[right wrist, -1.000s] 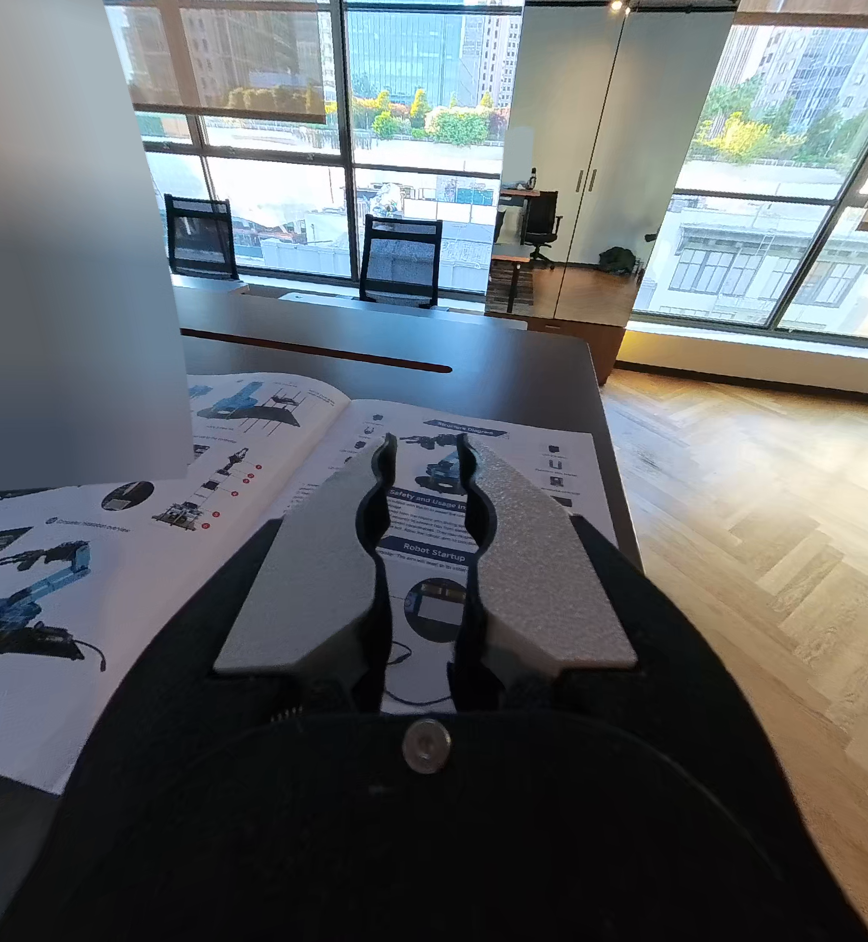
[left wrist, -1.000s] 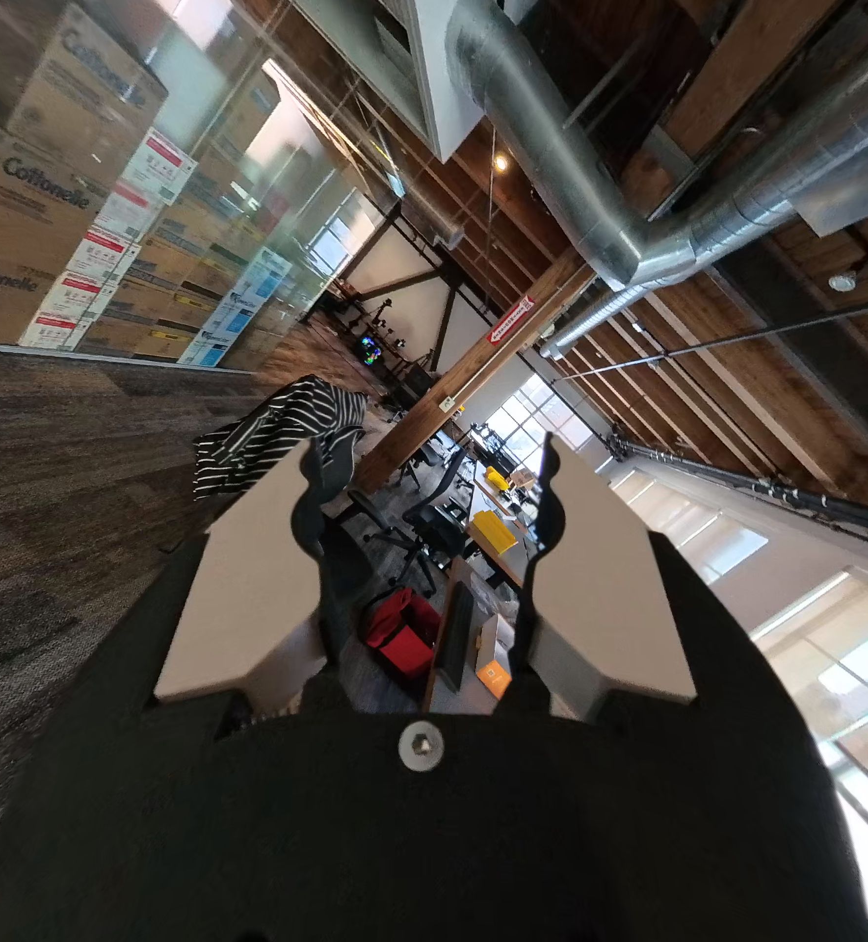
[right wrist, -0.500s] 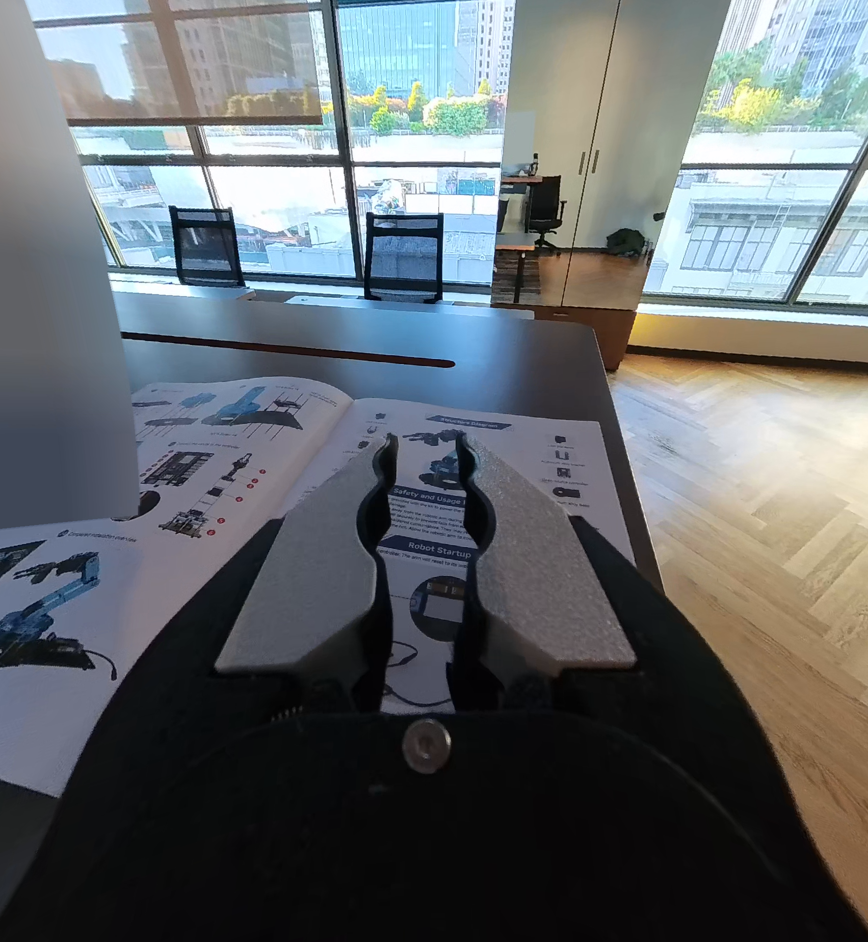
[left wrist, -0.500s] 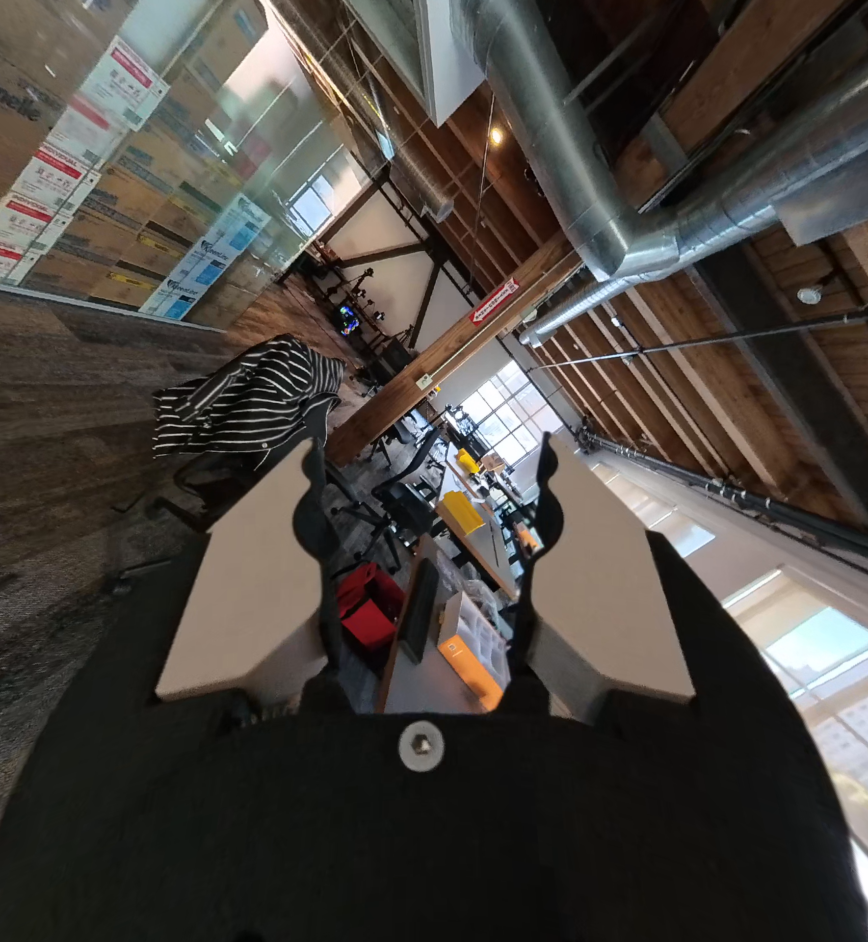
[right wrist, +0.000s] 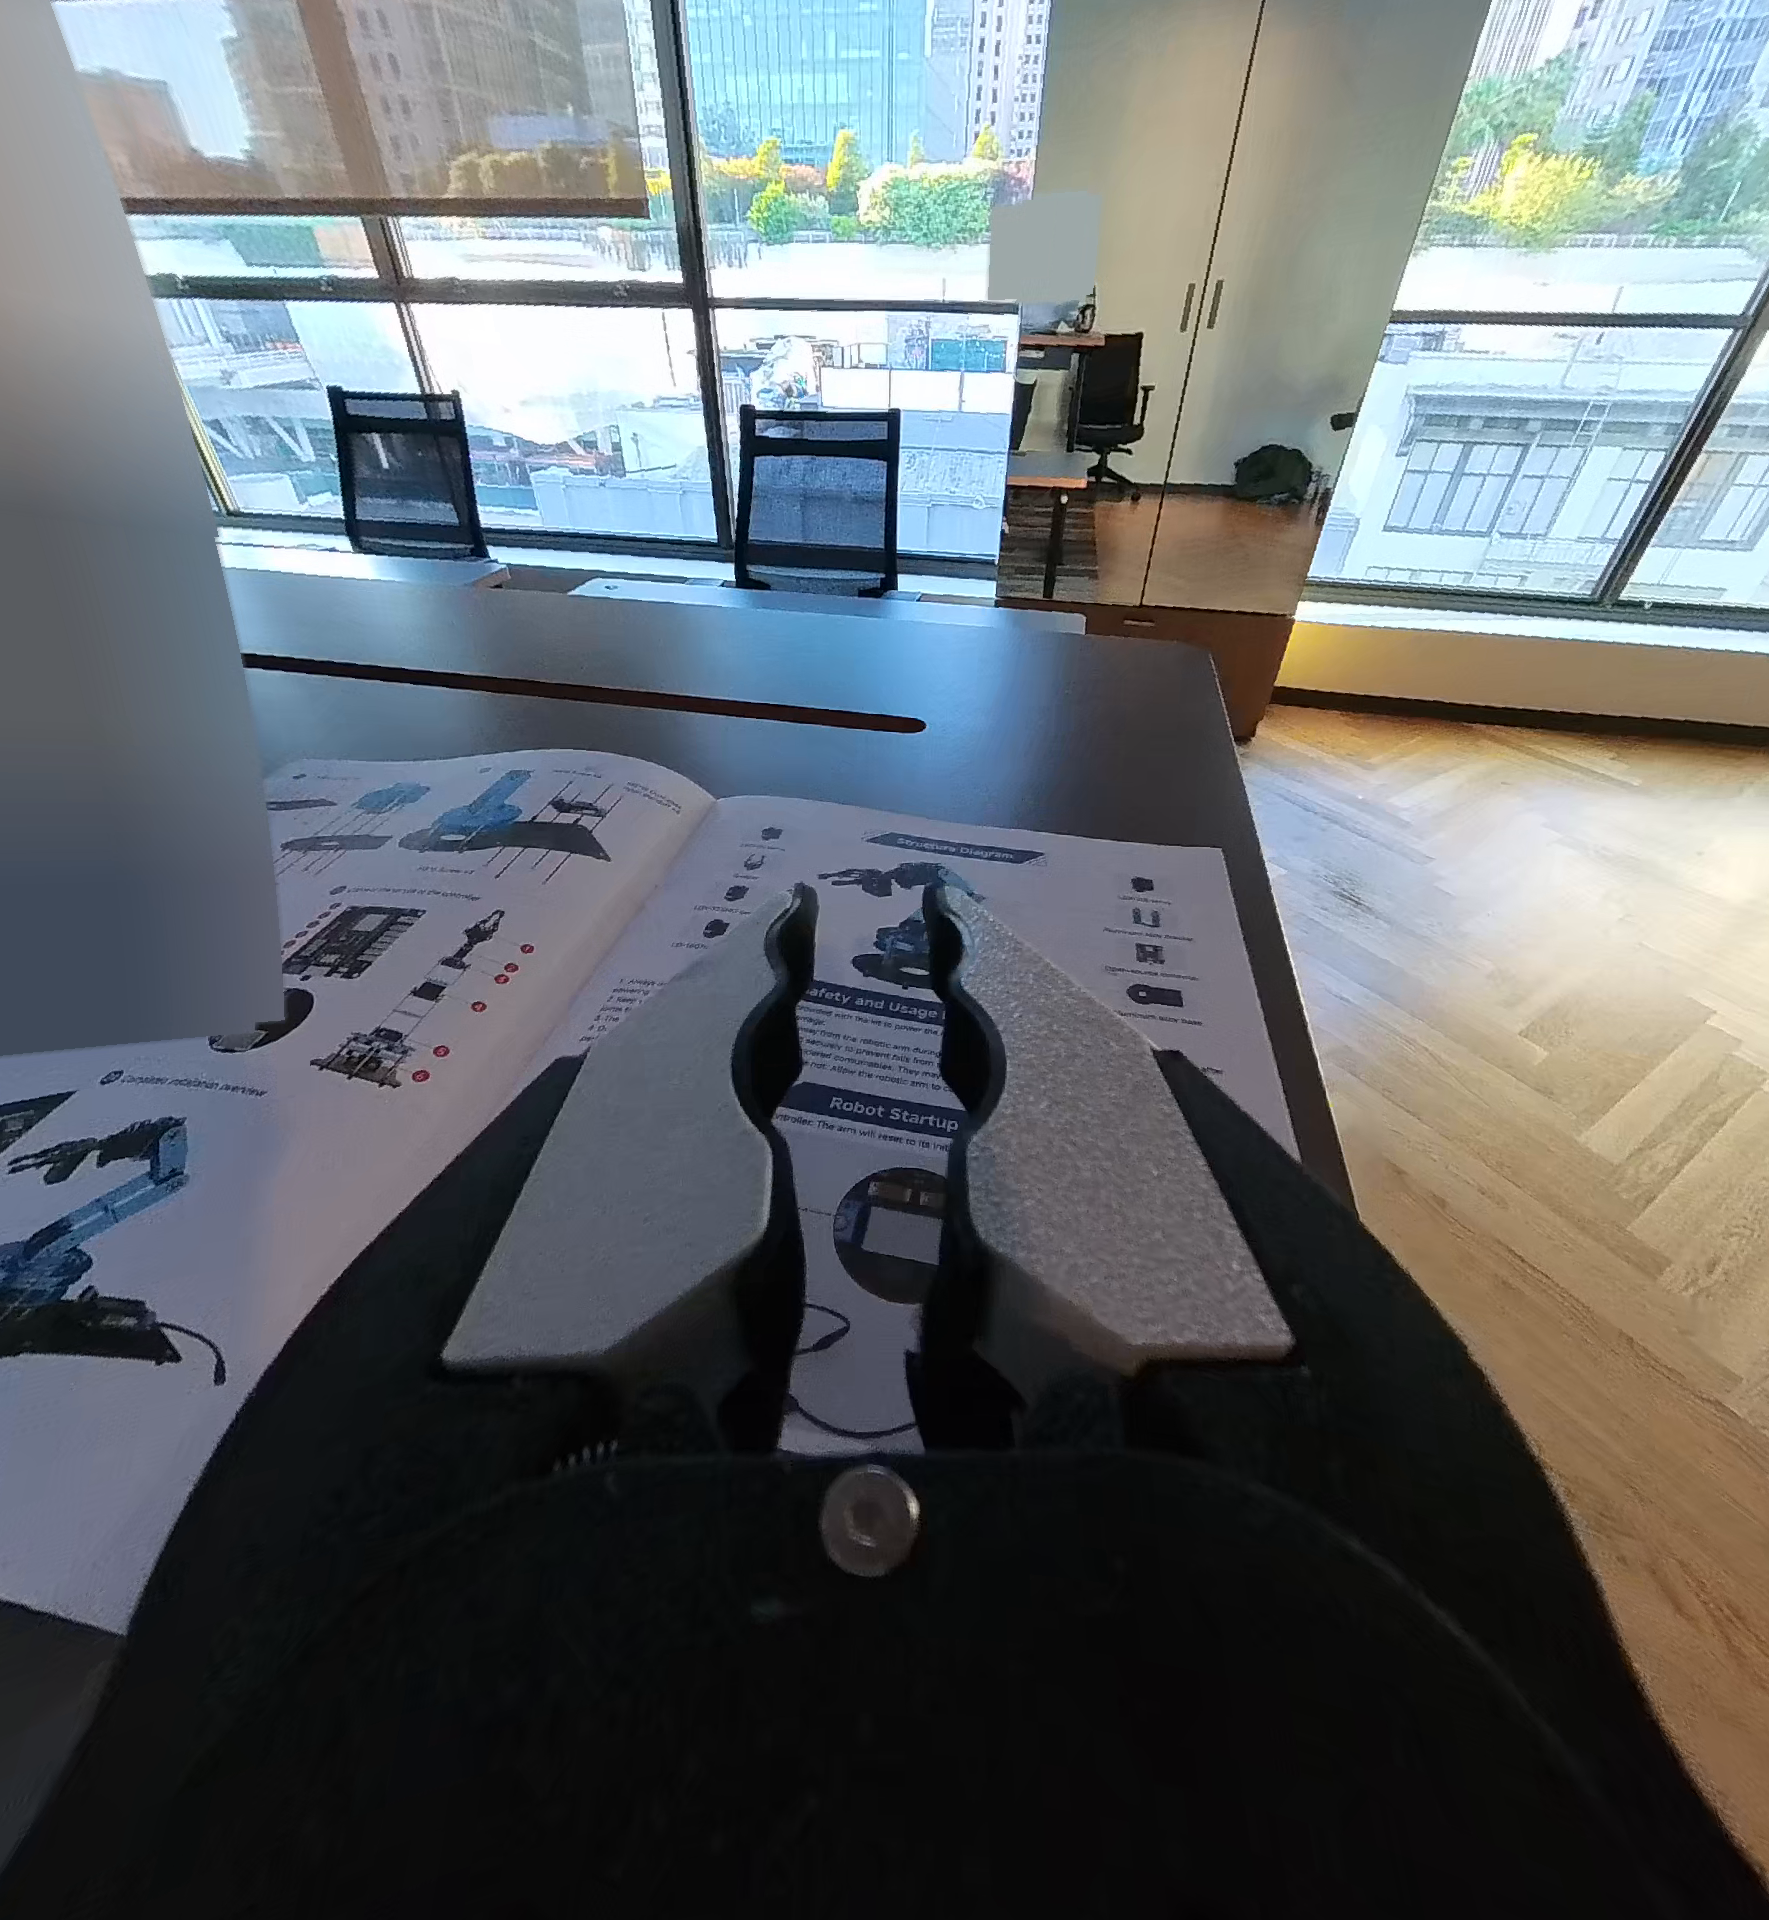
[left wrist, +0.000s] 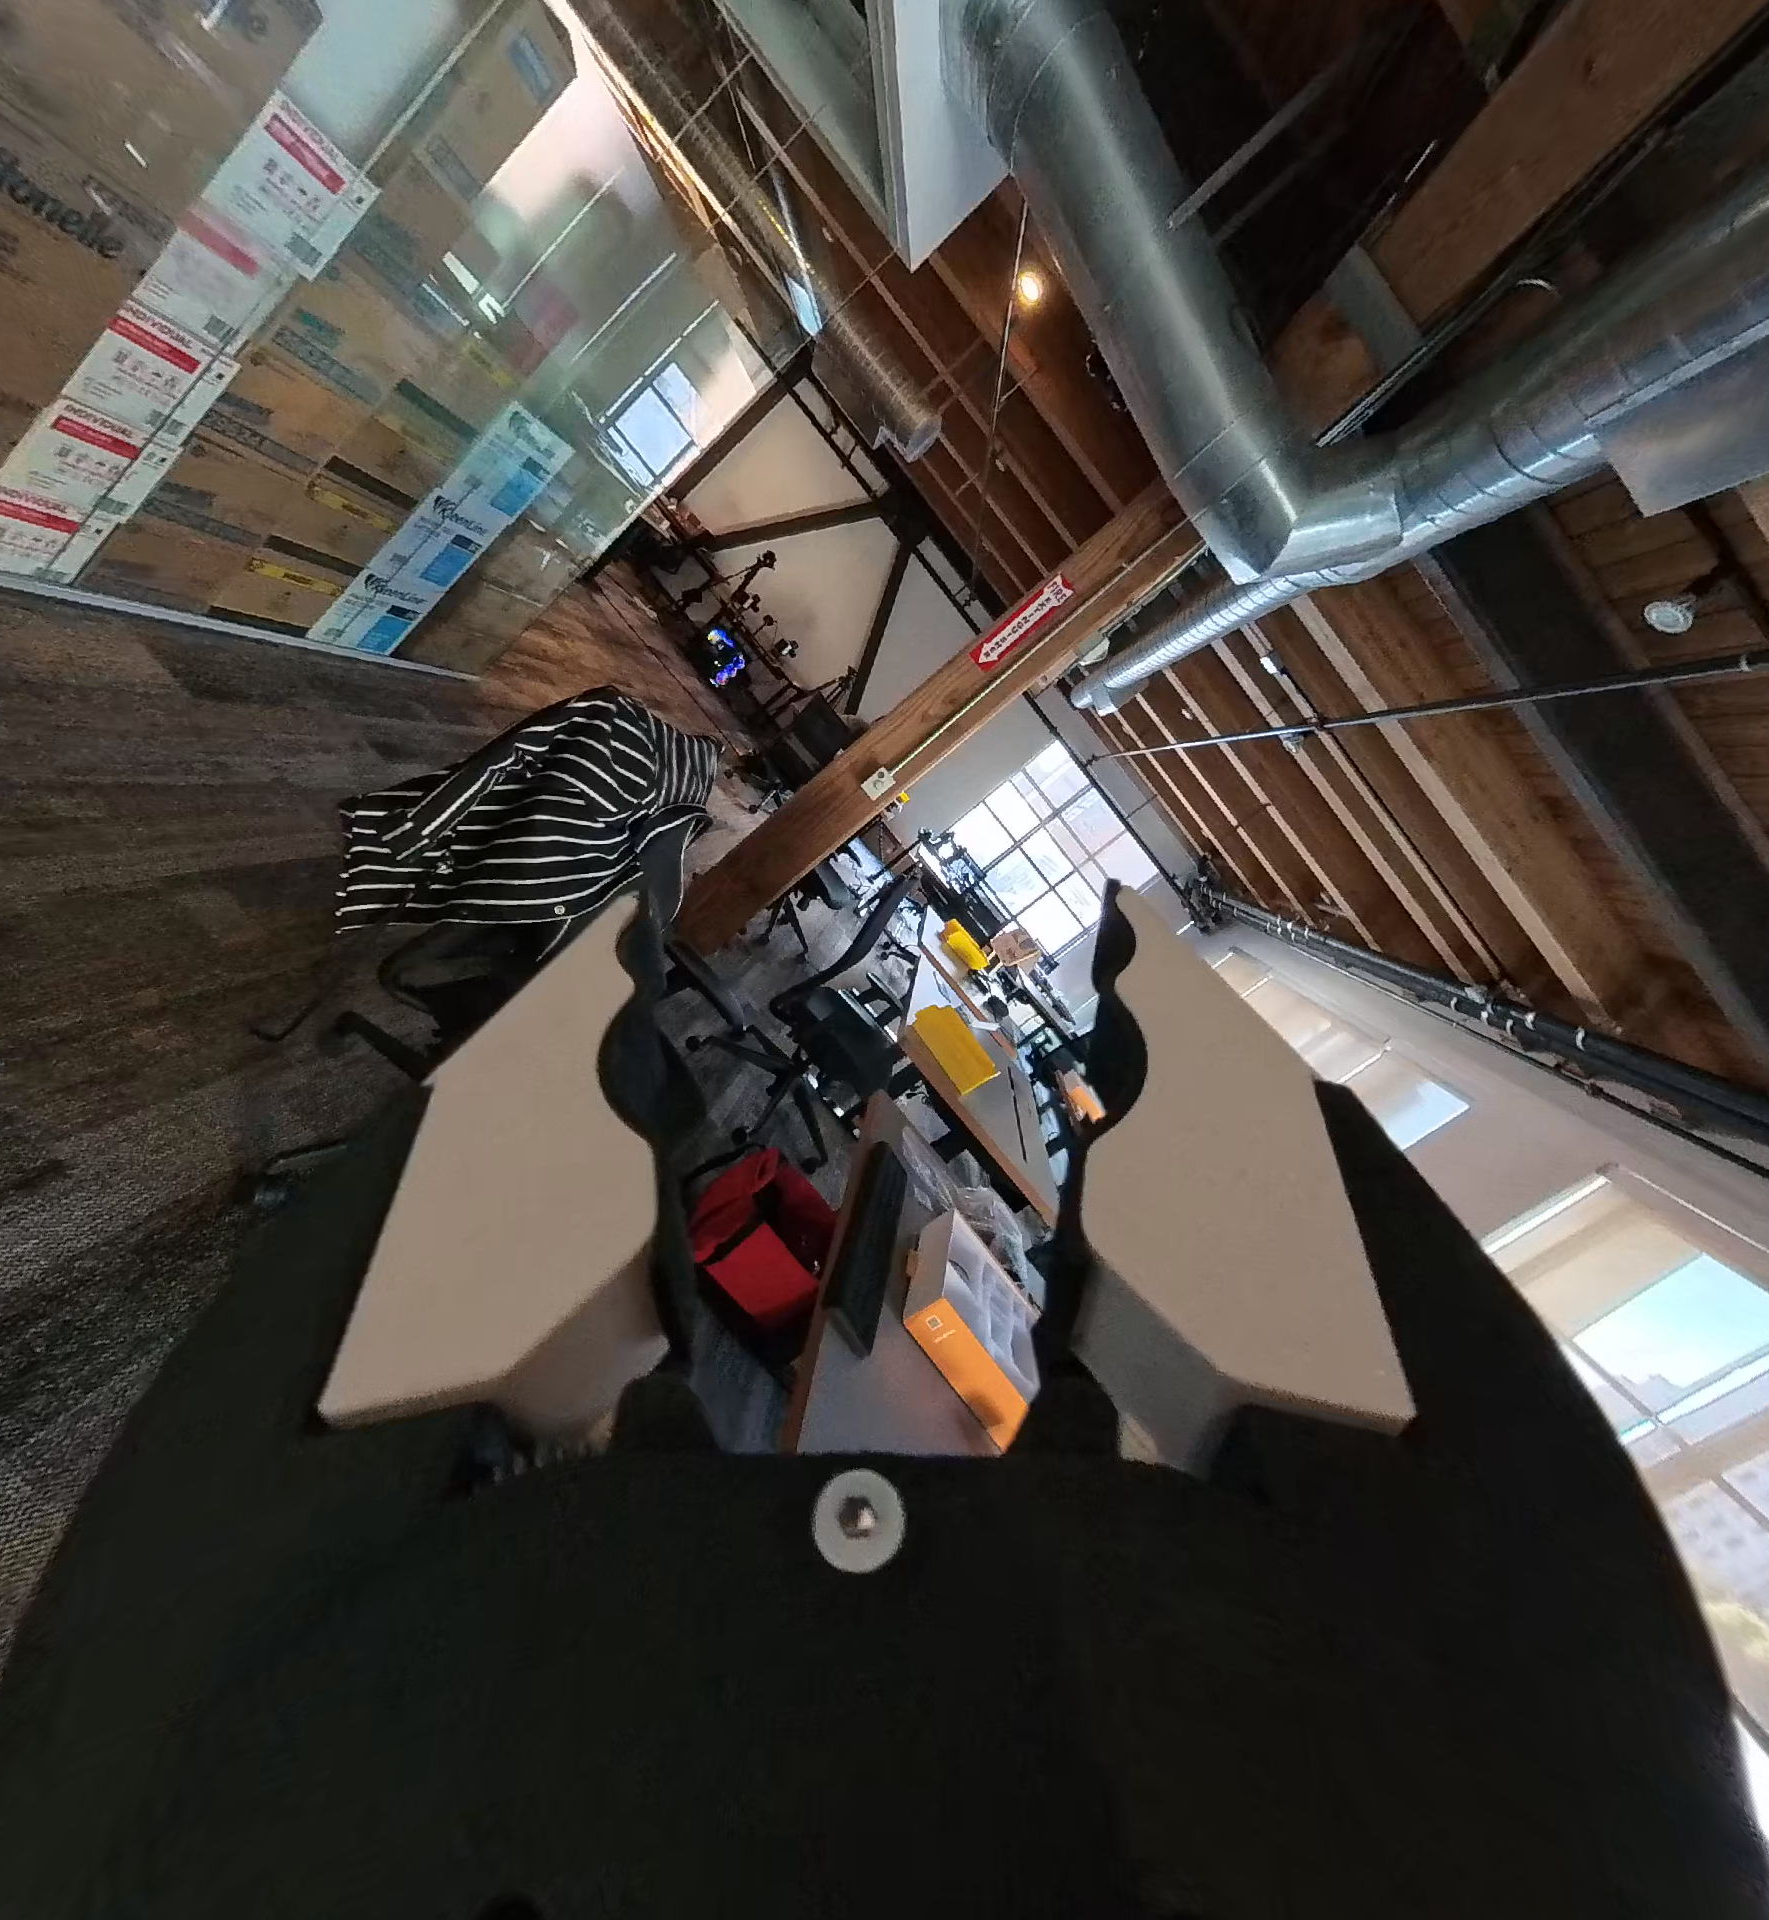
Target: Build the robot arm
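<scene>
My right gripper (right wrist: pixel 872 899) hovers low over an open white booklet (right wrist: pixel 506 935) with blue robot-arm pictures. The booklet lies flat on a dark table (right wrist: pixel 1015 707). The fingers stand a narrow gap apart and hold nothing, with the tips above the right-hand page. My left gripper (left wrist: pixel 875 914) is wide open and empty. It is held in the air, rolled sideways, and points down a long office room. Nothing is close to its fingers.
Two black chairs (right wrist: pixel 818 499) stand behind the table before large windows, and wooden floor (right wrist: pixel 1586 1039) lies right of the table edge. The left wrist view shows a striped garment on a chair (left wrist: pixel 527 821), a red bag (left wrist: pixel 766 1236), desks with a yellow bin (left wrist: pixel 953 1049) and ceiling ducts (left wrist: pixel 1119 260). Across from one pair of fingers to the other is roughly 115 cm.
The left gripper's view has swung slightly across the room and part-way back. The right gripper has shifted a little over the booklet. Neither gripper's finger gap has changed.
</scene>
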`<state>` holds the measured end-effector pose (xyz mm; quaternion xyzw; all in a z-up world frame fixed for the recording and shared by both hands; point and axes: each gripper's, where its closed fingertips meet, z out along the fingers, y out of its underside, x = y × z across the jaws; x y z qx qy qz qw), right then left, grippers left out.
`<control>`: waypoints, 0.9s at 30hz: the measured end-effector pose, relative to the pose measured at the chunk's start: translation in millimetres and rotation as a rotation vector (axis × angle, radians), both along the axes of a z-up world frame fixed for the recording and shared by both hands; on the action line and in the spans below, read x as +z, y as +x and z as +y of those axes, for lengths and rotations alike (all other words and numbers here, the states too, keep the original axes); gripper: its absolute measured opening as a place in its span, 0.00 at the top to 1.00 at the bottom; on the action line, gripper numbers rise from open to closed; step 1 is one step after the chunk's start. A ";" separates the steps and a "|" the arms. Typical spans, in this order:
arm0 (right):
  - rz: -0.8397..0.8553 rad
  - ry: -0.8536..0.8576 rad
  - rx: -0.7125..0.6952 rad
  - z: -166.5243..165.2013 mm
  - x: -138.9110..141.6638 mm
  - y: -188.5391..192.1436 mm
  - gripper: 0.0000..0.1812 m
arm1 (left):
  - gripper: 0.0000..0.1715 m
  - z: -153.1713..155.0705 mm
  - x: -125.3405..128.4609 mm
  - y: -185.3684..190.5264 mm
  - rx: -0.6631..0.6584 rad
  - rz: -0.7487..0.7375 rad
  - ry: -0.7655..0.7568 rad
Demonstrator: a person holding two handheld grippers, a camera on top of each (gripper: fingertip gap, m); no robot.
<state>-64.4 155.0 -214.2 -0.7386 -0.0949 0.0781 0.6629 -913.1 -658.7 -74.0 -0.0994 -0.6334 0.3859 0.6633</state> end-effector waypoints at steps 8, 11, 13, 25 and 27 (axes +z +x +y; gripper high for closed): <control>-0.036 -0.010 0.005 0.9 -2.2 -3.6 0.91 | 0.53 -7.3 -1.9 3.2 -0.002 -0.010 0.004; -0.029 -0.018 0.010 1.6 -3.0 -3.6 0.92 | 0.53 -14.2 -1.2 7.7 -0.002 -0.010 0.005; -0.026 -0.022 0.014 1.7 -3.4 -3.8 0.93 | 0.53 -21.4 -1.6 13.0 0.008 -0.010 0.008; -0.122 -0.012 0.053 2.4 -5.2 -10.3 0.95 | 0.53 -74.3 3.9 44.3 0.043 0.036 0.057; -0.139 -0.009 0.081 1.8 -5.7 -14.2 0.95 | 0.53 -81.3 -2.2 44.6 0.030 0.018 0.045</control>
